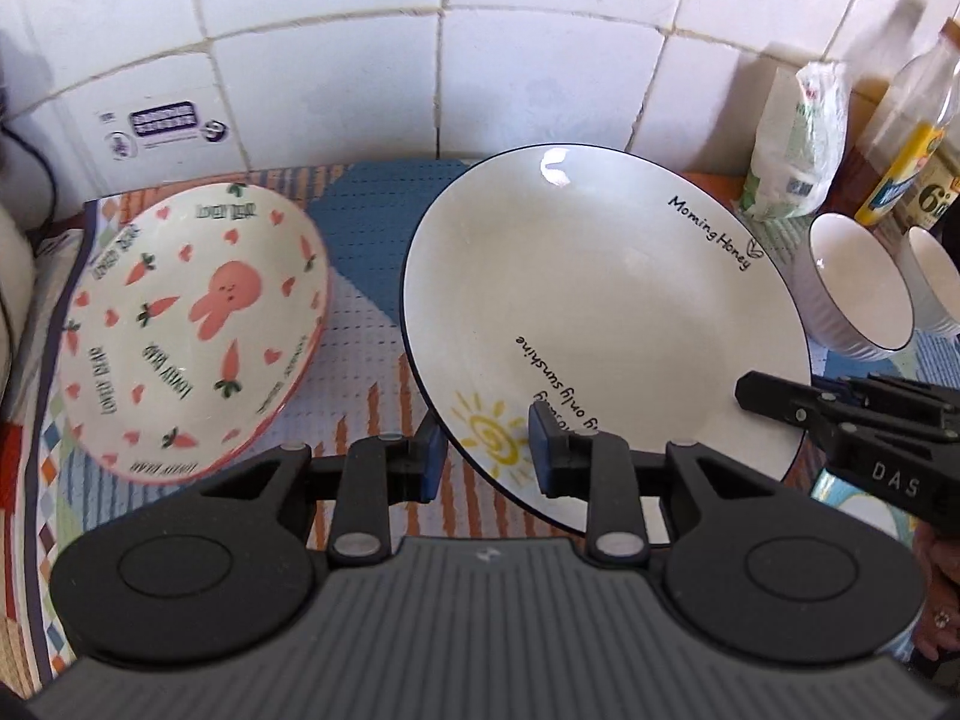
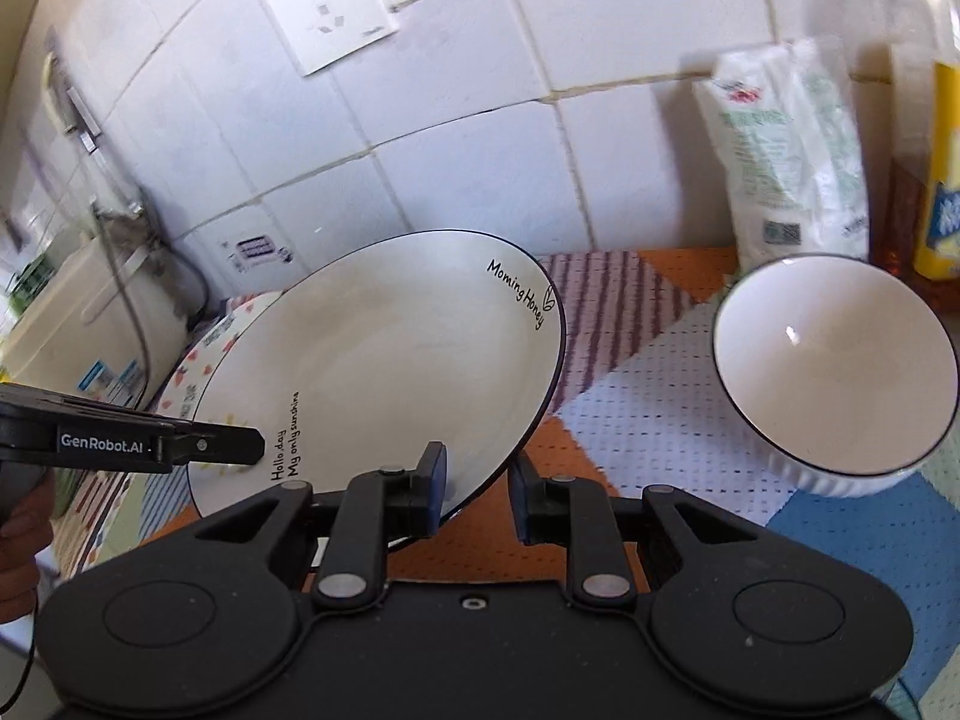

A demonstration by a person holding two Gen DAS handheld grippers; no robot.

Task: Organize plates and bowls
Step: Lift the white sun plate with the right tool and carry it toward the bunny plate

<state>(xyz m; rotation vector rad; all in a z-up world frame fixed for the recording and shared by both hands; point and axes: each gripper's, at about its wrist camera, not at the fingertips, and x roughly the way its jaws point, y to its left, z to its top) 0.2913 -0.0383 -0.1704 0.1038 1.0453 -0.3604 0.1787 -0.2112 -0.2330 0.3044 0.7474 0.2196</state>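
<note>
Left gripper (image 1: 485, 450) nearest; jaws apart, straddling the near rim of the white plate (image 1: 600, 312). Right gripper (image 2: 477, 486) likewise parted across the plate's other edge. Plate: large, dark-rimmed, sun drawing, "Morning Honey" script, tilted over the patterned mat (image 1: 360, 324). Rabbit-and-carrot bowl (image 1: 198, 324) left; ribbed white bowl (image 2: 834, 372) right.

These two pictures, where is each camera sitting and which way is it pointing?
Left wrist: sits on the left gripper, facing the tiled wall over the bunny bowl and sunshine plate; its open fingers straddle that plate's near rim; the right gripper pokes in.
Right wrist: sits on the right gripper, facing the same plate and a white bowl; the left gripper shows.
Shared: plate, wall, mat.
</note>
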